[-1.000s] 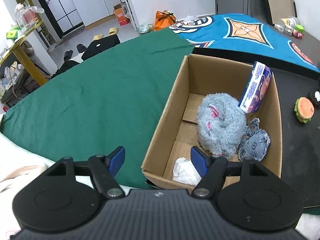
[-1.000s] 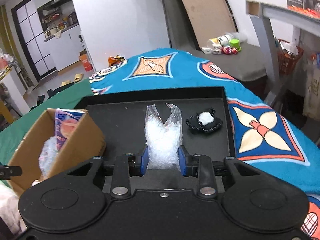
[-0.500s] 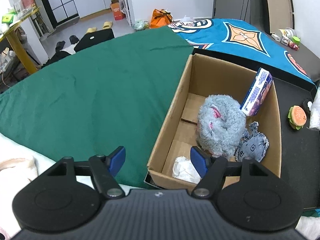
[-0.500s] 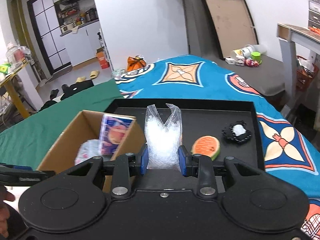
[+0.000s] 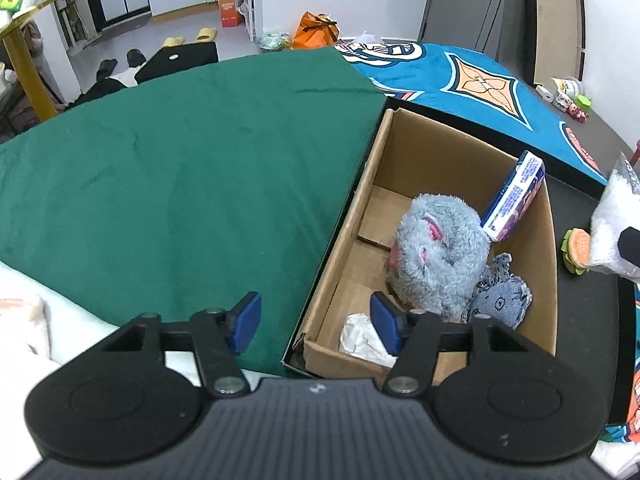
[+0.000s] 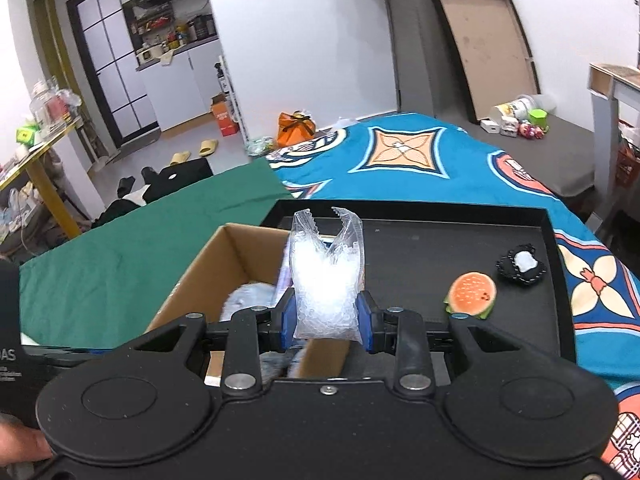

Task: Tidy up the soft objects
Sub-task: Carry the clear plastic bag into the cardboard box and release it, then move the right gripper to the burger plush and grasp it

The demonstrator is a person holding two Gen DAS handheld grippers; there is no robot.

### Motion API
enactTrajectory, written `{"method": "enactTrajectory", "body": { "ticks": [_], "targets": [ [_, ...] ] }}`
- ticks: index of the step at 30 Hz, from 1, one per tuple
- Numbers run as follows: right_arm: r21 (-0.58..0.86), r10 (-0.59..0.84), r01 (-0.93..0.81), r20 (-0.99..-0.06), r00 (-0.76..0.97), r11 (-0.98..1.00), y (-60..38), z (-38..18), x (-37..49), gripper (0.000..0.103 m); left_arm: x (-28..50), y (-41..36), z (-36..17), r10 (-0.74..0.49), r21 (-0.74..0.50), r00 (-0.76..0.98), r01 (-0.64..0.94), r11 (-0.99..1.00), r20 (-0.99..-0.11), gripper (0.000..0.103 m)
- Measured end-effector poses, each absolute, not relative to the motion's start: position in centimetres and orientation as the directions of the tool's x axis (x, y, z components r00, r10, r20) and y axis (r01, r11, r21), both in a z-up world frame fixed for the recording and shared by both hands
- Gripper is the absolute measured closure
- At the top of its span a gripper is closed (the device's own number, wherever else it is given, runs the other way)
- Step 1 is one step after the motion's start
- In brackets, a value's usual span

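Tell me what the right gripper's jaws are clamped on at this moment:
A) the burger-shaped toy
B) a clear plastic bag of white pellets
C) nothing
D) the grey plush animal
B: in the right wrist view the right gripper has its blue pads pressed on both sides of the clear bag of white pellets, while the burger toy lies apart on the black tray.

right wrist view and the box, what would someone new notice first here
The clear bag of white beads stands out first, pinched upright in the right gripper above the near corner of the cardboard box. Next is the fluffy grey plush toy filling the middle of that box, with the burger toy lying on the black tray to the right.
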State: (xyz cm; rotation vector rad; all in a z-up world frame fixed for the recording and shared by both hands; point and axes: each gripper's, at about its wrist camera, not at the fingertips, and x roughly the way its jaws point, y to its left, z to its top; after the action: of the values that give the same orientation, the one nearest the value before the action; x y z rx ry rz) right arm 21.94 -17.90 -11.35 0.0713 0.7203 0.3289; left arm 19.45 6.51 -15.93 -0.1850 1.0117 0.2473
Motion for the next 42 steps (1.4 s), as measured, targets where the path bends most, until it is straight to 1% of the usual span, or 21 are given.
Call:
{"method": "enactTrajectory", "body": {
  "ticks": [2,4,5,6,8,10,17,18,20,23,26,32,34,37,39,41,42],
  "targets": [
    [0.171,0.323,-0.281,-0.639,0.698,0.944,-17.0,-11.2,21.7,0.072,19.4,6.9,-16.0,0.104,-0.058,0.509,-0.293,0.954,-0.854,0.054],
    [0.168,0.327,-0.289,-0.642,0.694,0.942,-16.4,-11.2,21.5,0.072,19.3,7.3,-16.1,0.089,-0.077,0.508,-0.297,0.952,-0.857,0.065],
    [0.165,0.329,-0.294,-0.643,0.692,0.942,-15.9,-11.2,21.3,0.072,19.3,7.5,-16.2,0.084,-0.085,0.505,-0.301,0.95,-0.859,0.069],
    [0.165,0.332,-0.299,-0.645,0.689,0.94,-15.6,-11.2,21.2,0.072,19.3,7.7,-16.2,0.082,-0.09,0.504,-0.307,0.947,-0.86,0.074],
    [0.164,0.337,-0.307,-0.647,0.684,0.937,-14.9,-11.2,20.9,0.072,19.3,8.1,-16.4,0.074,-0.101,0.503,-0.312,0.945,-0.861,0.079],
    [0.163,0.342,-0.315,-0.65,0.679,0.935,-14.2,-11.2,20.7,0.072,19.3,8.1,-16.5,0.06,-0.11,0.504,-0.301,0.947,-0.862,0.087],
    [0.152,0.346,-0.333,-0.663,0.664,0.931,-13.0,-11.2,20.2,0.071,19.0,8.6,-16.4,0.024,-0.154,0.524,-0.294,0.943,-0.852,0.088],
    [0.151,0.346,-0.335,-0.667,0.66,0.93,-12.9,-11.3,20.2,0.068,19.0,8.7,-16.4,0.02,-0.159,0.524,-0.295,0.942,-0.851,0.088],
    [0.155,0.352,-0.344,-0.679,0.644,0.926,-12.6,-11.5,20.1,0.066,19.0,8.9,-16.4,0.014,-0.168,0.526,-0.296,0.94,-0.85,0.088],
    [0.164,0.359,-0.346,-0.687,0.632,0.924,-12.3,-11.7,19.9,0.056,19.1,8.8,-16.4,0.015,-0.165,0.527,-0.294,0.941,-0.85,0.088],
    [0.167,0.349,-0.329,-0.686,0.638,0.929,-12.8,-11.7,19.7,0.055,19.1,8.7,-16.3,0.018,-0.16,0.527,-0.29,0.944,-0.85,0.088],
    [0.161,0.306,-0.273,-0.689,0.657,0.949,-14.9,-11.9,19.8,0.055,18.9,7.9,-15.9,0.058,-0.109,0.538,-0.273,0.956,-0.841,0.087],
    [0.152,0.29,-0.259,-0.69,0.663,0.954,-15.6,-12.0,19.9,0.052,18.9,7.9,-15.8,0.061,-0.107,0.536,-0.276,0.955,-0.842,0.087],
    [0.143,0.271,-0.241,-0.687,0.675,0.96,-16.8,-12.2,20.0,0.052,18.9,7.6,-15.5,0.057,-0.115,0.539,-0.279,0.953,-0.84,0.084],
    [0.142,0.263,-0.23,-0.685,0.679,0.963,-17.4,-12.5,20.1,0.052,19.0,6.9,-15.2,0.075,-0.09,0.542,-0.272,0.958,-0.837,0.083],
    [0.144,0.255,-0.216,-0.684,0.684,0.966,-18.1,-12.7,20.4,0.051,19.1,6.1,-15.1,0.1,-0.061,0.542,-0.271,0.961,-0.835,0.08],
    [0.148,0.253,-0.209,-0.683,0.685,0.967,-18.5,-12.8,20.5,0.049,19.1,5.9,-15.1,0.107,-0.051,0.539,-0.27,0.962,-0.835,0.076]
  ]
}}
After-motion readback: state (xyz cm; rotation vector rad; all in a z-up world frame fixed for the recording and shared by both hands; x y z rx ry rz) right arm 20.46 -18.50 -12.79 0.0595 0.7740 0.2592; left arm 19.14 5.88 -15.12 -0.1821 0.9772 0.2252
